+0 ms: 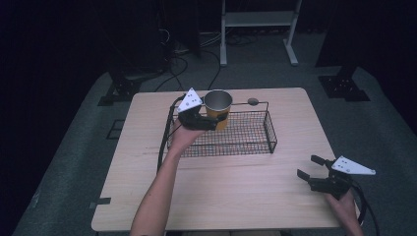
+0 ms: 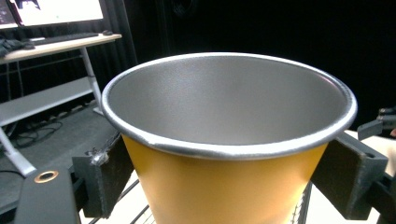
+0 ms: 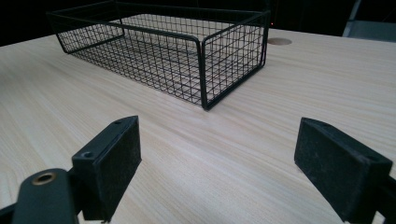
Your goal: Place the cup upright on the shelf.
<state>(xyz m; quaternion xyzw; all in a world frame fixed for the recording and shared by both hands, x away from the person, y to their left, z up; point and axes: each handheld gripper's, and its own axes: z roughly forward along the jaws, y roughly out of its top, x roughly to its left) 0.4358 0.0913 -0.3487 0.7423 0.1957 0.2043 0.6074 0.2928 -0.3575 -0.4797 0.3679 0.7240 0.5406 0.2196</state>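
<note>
I've got my left gripper (image 1: 212, 122) clamped on the yellow cup (image 1: 218, 108), upright over the wire basket's (image 1: 255, 142) ten o'clock corner, probably to set it inside, while my right gripper (image 1: 309, 167) idles, jaws apart, at the tabletop's (image 1: 236, 196) four o'clock.

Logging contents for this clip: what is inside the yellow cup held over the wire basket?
The left gripper view looks into the cup: bare grey metal walls, nothing visible. Its rim hides the very bottom, so that part cannot be checked. The left tool is clamped on the cup above the basket.
</note>
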